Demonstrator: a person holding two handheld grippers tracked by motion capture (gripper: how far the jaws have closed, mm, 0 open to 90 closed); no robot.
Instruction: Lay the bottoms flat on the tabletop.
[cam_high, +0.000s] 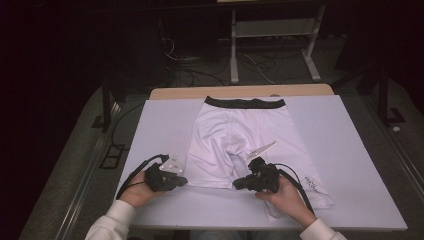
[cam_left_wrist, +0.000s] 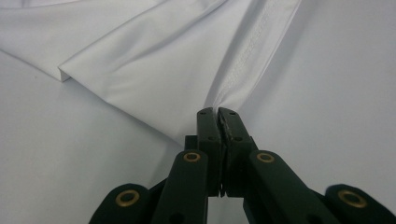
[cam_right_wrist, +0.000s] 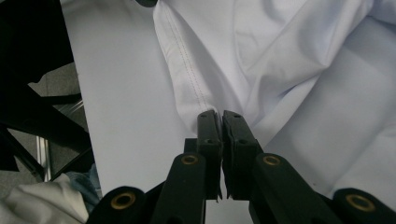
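Observation:
White boxer shorts (cam_high: 235, 135) with a black waistband (cam_high: 245, 103) lie flat on the white table cover (cam_high: 350, 150), waistband at the far side. My left gripper (cam_high: 185, 181) is at the near left corner of the left leg. In the left gripper view its jaws (cam_left_wrist: 217, 112) are shut on the stitched hem of the shorts (cam_left_wrist: 154, 70). My right gripper (cam_high: 236, 185) is at the near hem close to the crotch. In the right gripper view it (cam_right_wrist: 219, 114) is pinched on a seamed fold of the shorts (cam_right_wrist: 261, 56). The right leg runs out to the near right.
A wooden table edge (cam_high: 240, 91) shows behind the white cover. Behind the table, a metal frame (cam_high: 272, 45) and loose cables (cam_high: 200, 70) are on the floor. A floor rail (cam_high: 85, 175) runs along the left side. White cover lies bare at both sides of the shorts.

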